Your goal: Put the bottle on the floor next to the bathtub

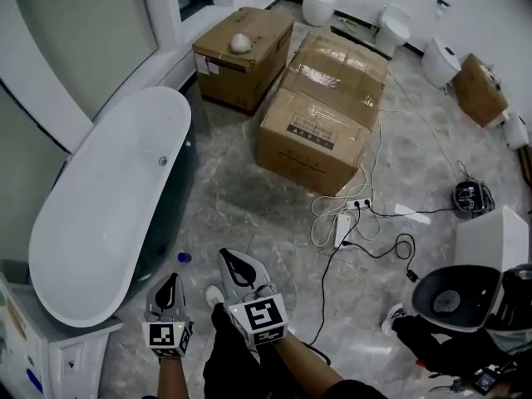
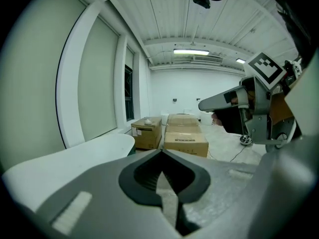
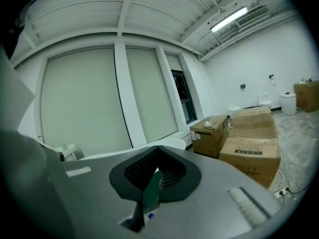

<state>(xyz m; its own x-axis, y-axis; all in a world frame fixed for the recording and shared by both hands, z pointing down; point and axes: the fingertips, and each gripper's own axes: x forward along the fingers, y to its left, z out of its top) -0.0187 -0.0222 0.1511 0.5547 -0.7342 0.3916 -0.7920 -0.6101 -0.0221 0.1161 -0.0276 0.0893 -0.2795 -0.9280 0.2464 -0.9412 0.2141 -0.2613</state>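
Observation:
The white bathtub (image 1: 108, 214) lies along the left of the head view, on a grey marble floor. A small blue-topped object (image 1: 184, 257), apparently the bottle seen from above, stands on the floor close to the tub's near side. It also shows as a blue speck (image 3: 151, 215) through the right jaws' gap. My left gripper (image 1: 170, 281) hovers just below it, jaws shut and empty (image 2: 160, 153). My right gripper (image 1: 236, 263) is to the bottle's right, also shut on nothing (image 3: 158, 151). It also appears from the side in the left gripper view (image 2: 224, 101).
Three cardboard boxes (image 1: 320, 131) stand ahead on the floor. White cables and a power strip (image 1: 342, 227) trail right of me. Toilets (image 1: 319, 3) line the far wall. A white cabinet (image 1: 46, 352) stands by the tub's near end. Another person (image 1: 465, 331) crouches at the lower right.

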